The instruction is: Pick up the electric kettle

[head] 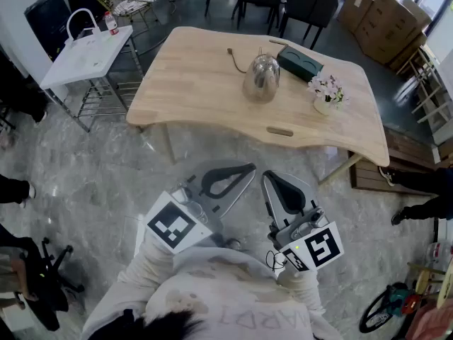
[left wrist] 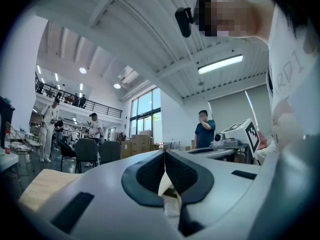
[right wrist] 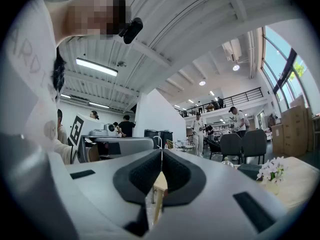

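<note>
Three containers are seen on the wooden table [head: 198, 83] in the head view. A small pale pot [head: 323, 107] is set near the table's right end and is filled with white and pink flowers [head: 327, 88]; the same flowers are shown at the right of the right gripper view. A dark green box [head: 299, 62] lies at the far side, just beside the electric kettle [head: 260, 78]; its contents cannot be told. The electric kettle, of polished metal, stands upright near the middle of the table with its lid in place, so nothing inside it is shown, and a dark cord [head: 236, 59] lies on the wood just behind it. A small bottle [head: 111, 23] with a red cap is stood on a white side table [head: 81, 59] to the left, well apart from the wooden table. The left gripper [head: 249, 168] and the right gripper [head: 267, 176] are held side by side over the grey floor [head: 85, 168], close in front of the person's body and short of the table's near edge. Both are pointed towards the table, and the electric kettle is placed well apart from them, beyond that edge and roughly in line with the gap between the two. In the left gripper view the jaws of the left gripper [left wrist: 164, 154] are brought together at the tips with nothing clamped between the pads. In the right gripper view the jaws of the right gripper [right wrist: 161, 156] are likewise closed tip to tip on nothing.
</note>
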A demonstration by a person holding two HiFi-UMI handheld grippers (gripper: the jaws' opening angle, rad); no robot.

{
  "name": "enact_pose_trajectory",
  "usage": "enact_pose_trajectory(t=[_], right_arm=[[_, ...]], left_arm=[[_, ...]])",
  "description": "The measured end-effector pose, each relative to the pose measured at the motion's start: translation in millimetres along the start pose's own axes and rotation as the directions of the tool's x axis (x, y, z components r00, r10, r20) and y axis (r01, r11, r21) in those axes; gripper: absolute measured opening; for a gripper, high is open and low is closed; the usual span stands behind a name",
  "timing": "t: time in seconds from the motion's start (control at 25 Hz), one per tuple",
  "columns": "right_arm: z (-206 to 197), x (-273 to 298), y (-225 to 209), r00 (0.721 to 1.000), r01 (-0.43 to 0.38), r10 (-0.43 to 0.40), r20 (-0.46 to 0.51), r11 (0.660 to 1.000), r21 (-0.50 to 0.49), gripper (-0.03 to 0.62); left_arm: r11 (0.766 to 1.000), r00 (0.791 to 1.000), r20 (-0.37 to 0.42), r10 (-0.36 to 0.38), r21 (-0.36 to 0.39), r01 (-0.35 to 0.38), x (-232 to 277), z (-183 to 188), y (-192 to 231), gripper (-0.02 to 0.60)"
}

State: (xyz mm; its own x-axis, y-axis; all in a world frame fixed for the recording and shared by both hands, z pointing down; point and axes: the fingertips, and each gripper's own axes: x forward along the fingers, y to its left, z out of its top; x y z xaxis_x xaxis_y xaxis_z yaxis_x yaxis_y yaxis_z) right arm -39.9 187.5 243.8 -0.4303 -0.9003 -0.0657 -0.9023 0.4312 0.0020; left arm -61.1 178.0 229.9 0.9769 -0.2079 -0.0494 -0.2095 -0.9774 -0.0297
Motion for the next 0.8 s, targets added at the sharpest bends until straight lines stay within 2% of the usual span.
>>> enact_pose_trajectory(t=[0.8], right_arm=[[-7.7,16.9,-15.5,1.0,0.018,-0.018,-0.005,1.0,0.01,0.02]], left_arm=[[1.0,1.0,-0.001,-0.009,-0.008,0.009,11.1,-6.2,22.4,0.012]])
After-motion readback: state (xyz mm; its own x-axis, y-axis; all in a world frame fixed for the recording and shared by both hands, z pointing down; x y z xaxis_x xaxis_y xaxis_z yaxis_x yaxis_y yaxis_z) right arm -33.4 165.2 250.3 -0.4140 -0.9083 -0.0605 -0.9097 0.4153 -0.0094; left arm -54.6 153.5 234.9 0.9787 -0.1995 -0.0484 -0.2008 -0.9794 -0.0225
